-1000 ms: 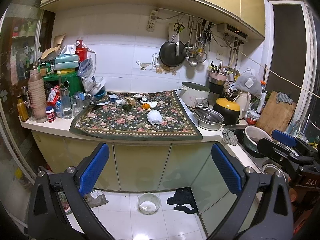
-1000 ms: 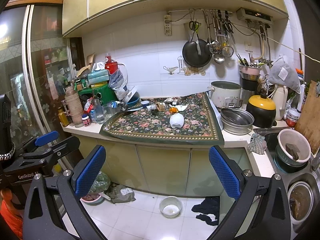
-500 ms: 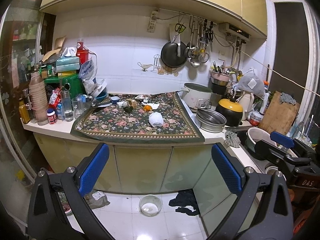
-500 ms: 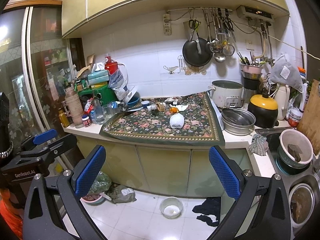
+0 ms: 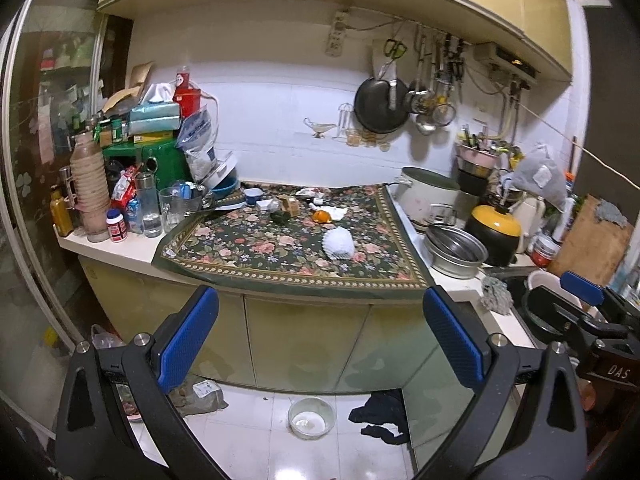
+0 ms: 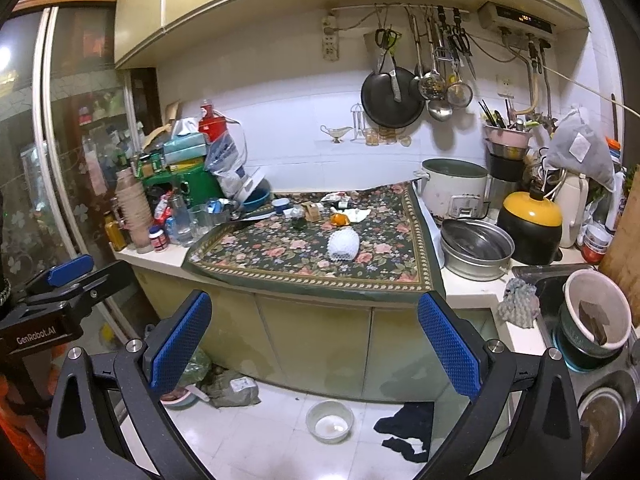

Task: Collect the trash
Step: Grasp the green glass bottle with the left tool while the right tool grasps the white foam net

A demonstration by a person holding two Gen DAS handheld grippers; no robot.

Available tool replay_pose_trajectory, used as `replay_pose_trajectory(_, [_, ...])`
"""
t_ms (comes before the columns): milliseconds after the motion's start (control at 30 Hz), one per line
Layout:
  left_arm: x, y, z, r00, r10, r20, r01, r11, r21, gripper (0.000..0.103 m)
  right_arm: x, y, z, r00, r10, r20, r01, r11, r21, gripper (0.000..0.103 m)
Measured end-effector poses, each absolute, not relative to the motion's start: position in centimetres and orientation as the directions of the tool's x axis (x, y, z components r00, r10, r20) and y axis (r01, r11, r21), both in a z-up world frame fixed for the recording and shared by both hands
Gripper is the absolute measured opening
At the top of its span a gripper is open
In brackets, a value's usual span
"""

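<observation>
A white foam fruit net (image 5: 339,243) (image 6: 342,243) lies on the floral cloth (image 5: 256,252) (image 6: 280,258) covering the counter. Behind it lie an orange peel (image 5: 321,216) (image 6: 339,219), a crumpled white tissue (image 5: 338,211) (image 6: 358,215), a small brown box (image 5: 291,205) (image 6: 312,211) and a dark scrap (image 5: 279,216). My left gripper (image 5: 320,336) is open and empty, well short of the counter, over the floor. My right gripper (image 6: 314,334) is also open and empty, beside it. Each gripper shows at the edge of the other's view.
Bottles, jars and a green box (image 5: 160,164) crowd the counter's left end. A rice cooker (image 5: 428,198), steel pot (image 5: 456,250) and black-yellow pot (image 5: 496,232) stand at the right, beside the sink (image 6: 592,320). A bowl (image 5: 311,418), a dark cloth (image 5: 384,416) and bags lie on the floor.
Both grippers have drifted slightly and the left view has risen a little, so the counter sits lower in frame. Both stay open. Nothing on the counter has moved.
</observation>
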State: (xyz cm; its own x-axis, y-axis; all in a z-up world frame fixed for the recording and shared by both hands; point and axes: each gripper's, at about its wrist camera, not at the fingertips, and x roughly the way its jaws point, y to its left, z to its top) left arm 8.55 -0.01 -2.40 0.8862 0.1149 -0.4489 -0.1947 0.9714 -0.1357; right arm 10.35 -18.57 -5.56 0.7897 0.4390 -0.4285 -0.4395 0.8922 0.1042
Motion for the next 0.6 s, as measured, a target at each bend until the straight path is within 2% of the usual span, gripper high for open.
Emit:
replay_pose_trajectory(167, [13.8, 3.0, -3.6, 0.877, 0.124, -0.465, -0.224, 0.96, -0.167, 0.103, 13.9, -17.8, -6.4, 0.791, 0.426, -0.439, -0.413, 0.901, 0.131, 0.102])
replay_pose_trajectory(367, [21.3, 7.4, -4.7, 0.872, 0.144, -0.468, -0.238, 0.96, -0.148, 0.103, 19.8, -15.8, -7.6, 0.801, 0.388, -0.456, -0.366, 0.92, 0.14, 0.102])
replay_pose_trajectory(600, [32.1, 13.2, -6.0, 0.827, 0.108, -0.551, -0.202, 0.973, -0.111, 0.103, 27.9, -11.6, -8.7, 0.778, 0.337, -0.53, -0.297, 0.941, 0.162, 0.102])
